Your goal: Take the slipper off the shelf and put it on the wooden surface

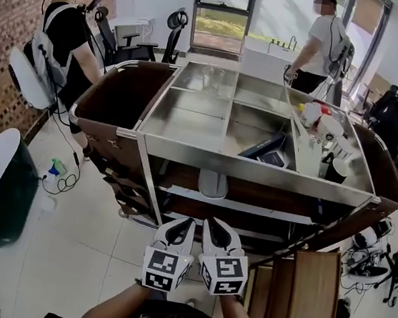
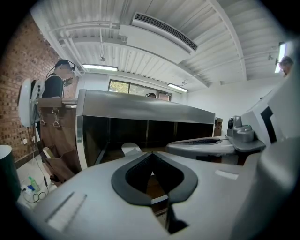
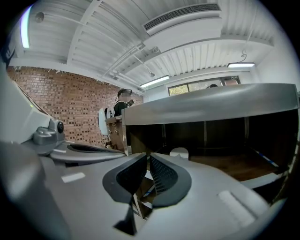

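1. Slipper (image 1: pixel 212 184): pale grey, lying on the wooden lower shelf (image 1: pixel 266 197) of the steel cart (image 1: pixel 186 149), tucked under the top trays and left of the middle (showing as a small pale hump in both gripper views).
2. Left gripper (image 1: pixel 187 224): jaws pressed together at the tips, nothing between them. Held low in front of the cart, pointing toward the shelf, well apart from the slipper.
3. Right gripper (image 1: pixel 210 225): likewise closed and empty, just beside the left gripper.
4. Print on the marker cubes (image 1: pixel 166 269): black-and-white square patterns only.
5. Dark box (image 1: pixel 268 150) in a top tray of the cart: label too small to read. Same for the white containers (image 1: pixel 325 127) at the cart's right end.
6. Wooden surface (image 1: pixel 304 297): slatted, at the lower right, near the right gripper.
7. Beyond the cart: two people (image 1: pixel 67 30) standing, each wearing a backpack and headgear.
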The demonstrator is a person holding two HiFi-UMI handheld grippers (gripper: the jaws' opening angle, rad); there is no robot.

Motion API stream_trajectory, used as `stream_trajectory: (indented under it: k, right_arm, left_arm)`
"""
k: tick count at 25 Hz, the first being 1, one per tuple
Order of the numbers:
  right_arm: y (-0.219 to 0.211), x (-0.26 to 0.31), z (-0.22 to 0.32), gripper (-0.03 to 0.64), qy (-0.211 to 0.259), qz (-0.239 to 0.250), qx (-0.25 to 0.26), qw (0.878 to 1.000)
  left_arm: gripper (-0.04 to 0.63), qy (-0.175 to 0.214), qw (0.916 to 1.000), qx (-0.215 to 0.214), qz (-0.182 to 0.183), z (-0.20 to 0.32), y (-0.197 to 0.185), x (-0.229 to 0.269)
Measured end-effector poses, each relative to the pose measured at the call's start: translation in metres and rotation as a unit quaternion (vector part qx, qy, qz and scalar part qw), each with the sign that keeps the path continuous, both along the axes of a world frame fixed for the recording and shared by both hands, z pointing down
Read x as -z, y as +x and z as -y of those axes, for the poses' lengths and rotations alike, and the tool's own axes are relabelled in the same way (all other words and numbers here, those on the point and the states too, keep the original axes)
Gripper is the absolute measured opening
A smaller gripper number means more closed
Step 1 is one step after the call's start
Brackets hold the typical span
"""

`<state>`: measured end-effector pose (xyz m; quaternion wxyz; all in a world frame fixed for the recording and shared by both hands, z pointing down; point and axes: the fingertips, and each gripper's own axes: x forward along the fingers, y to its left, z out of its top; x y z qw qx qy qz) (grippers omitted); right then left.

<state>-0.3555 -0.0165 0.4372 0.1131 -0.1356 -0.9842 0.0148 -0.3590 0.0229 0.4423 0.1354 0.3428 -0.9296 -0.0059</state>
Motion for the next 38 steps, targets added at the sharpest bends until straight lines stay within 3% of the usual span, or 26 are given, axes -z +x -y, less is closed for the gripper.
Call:
stream_trajectory:
  k: [11, 24, 30, 38]
  right_arm:
    - [-0.076, -0.031, 0.024, 0.015, 0.016, -0.004, -0.032, 0.999]
    - [-0.152, -0.074, 0.047, 0.072, 0.039, -0.028, -0.045, 0.998]
    - [-0.184, -0.097, 0.056, 0.114, 0.061, -0.059, -0.044, 0.995]
    - [-0.211, -0.118, 0.062, 0.117, 0.073, -0.096, -0.066, 0.991]
  left_arm:
    - [0.006, -0.008, 0.9999, -0.013, -0.001, 0.006, -0.062, -0.013]
    - [0.006, -0.011, 0.9996, -0.020, 0.013, 0.004, -0.087, -0.024]
    - [0.006, -0.013, 0.9995, -0.022, 0.018, -0.002, -0.100, -0.026]
    - [0.006, -0.001, 0.9996, -0.024, 0.016, -0.010, -0.118, -0.028]
